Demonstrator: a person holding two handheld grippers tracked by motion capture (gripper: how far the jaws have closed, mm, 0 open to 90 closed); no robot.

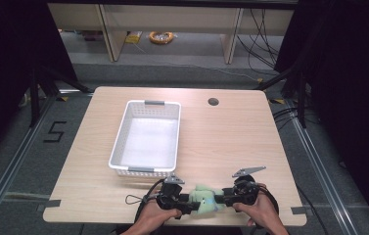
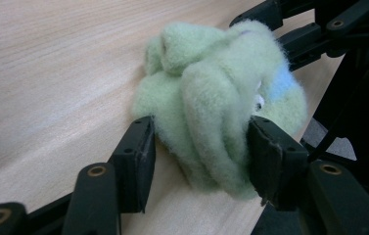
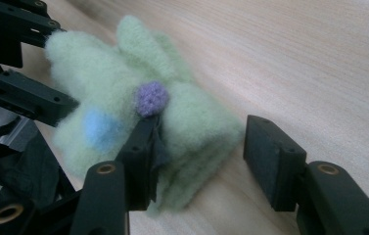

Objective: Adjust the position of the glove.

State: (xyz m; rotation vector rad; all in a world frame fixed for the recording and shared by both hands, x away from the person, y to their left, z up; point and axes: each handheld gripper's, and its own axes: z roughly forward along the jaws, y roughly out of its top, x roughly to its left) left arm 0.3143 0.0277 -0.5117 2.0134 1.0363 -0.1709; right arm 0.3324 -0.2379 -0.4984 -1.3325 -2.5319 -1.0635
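A pale green plush toy (image 1: 205,198) with a blue patch and a purple pom-pom lies on the wooden table (image 1: 231,142) near its front edge. My left gripper (image 1: 192,201) comes at it from the left, my right gripper (image 1: 221,198) from the right. In the left gripper view the toy (image 2: 211,107) fills the gap of the left gripper (image 2: 199,147), its fluff brushing both pads without being squeezed. In the right gripper view the toy (image 3: 138,112) leans on one pad of the right gripper (image 3: 199,147), and the other pad (image 3: 270,156) stands apart from it.
A white plastic basket (image 1: 118,142) sits empty on the left half of the table, behind the grippers. A round cable hole (image 1: 213,102) is at the back. The table's front edge runs just under the hands.
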